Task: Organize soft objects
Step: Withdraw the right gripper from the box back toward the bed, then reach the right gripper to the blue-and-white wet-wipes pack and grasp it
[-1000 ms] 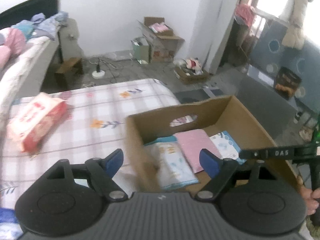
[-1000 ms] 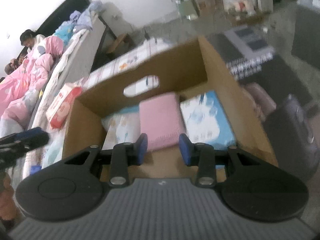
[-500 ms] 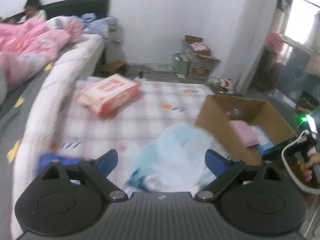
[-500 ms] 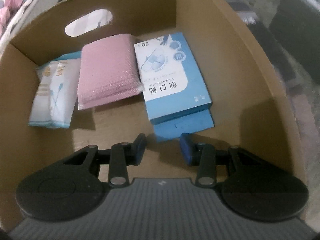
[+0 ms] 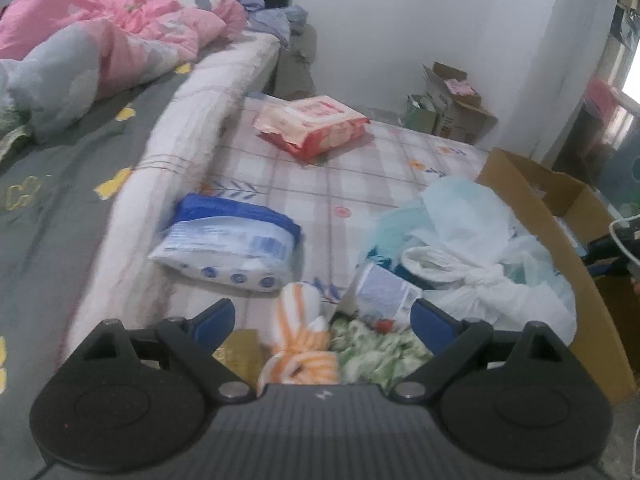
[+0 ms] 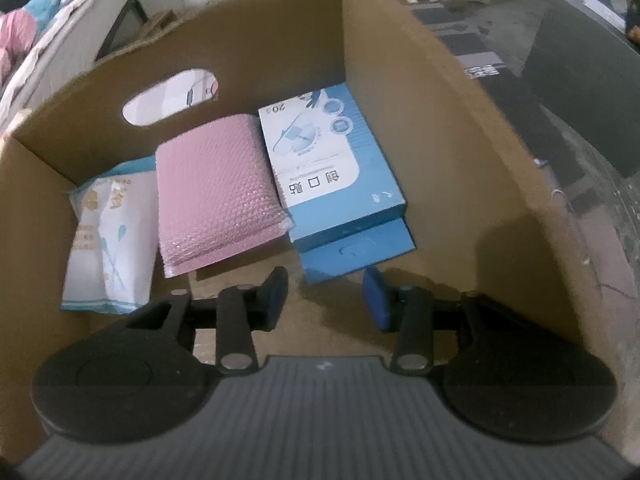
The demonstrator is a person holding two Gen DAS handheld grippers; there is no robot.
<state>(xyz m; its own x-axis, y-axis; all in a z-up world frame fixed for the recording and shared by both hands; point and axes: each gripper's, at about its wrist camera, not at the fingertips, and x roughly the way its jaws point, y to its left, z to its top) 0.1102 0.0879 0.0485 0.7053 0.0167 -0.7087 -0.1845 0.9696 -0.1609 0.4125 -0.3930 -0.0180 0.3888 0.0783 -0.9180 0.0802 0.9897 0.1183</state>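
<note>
Left wrist view: left gripper [image 5: 323, 316] jaws spread wide, nothing pinched. It points down at the soft stuff on the checked mattress cover [image 5: 360, 168]. Just ahead of the fingers sits an orange-and-white striped cloth [image 5: 298, 344], with a green-patterned cloth [image 5: 372, 350] touching it on the right side. A gold packet [image 5: 240, 350] lies close to the left finger. Further out is a blue-and-white soft pack [image 5: 236, 246], lying flat, well apart from the red-and-pink tissue pack [image 5: 314, 124] at the far end. A heap of white and pale-blue plastic bags [image 5: 472, 256] rests against the cardboard box [image 5: 560, 240], with a small labelled pack [image 5: 384, 290] at its foot. Pink quilt [image 5: 108, 36] on the grey bed to the left; a person is partly visible behind it.

Right wrist view: right gripper [image 6: 326, 294] is inside the box [image 6: 460, 120], pointing steeply at the floor of it. Jaws partly apart and opening, nothing between them, pads touch nothing. Three items lie flat side by side in the box: white-and-blue pouch [image 6: 110, 240] at left, pink bubble mailer [image 6: 218, 192] in the middle, blue carton [image 6: 332, 172] at right, on top of a second blue piece [image 6: 356, 254]. That lower blue piece ends just ahead of the fingertips. Mailer overlaps the pouch edge and touches the carton.
</note>
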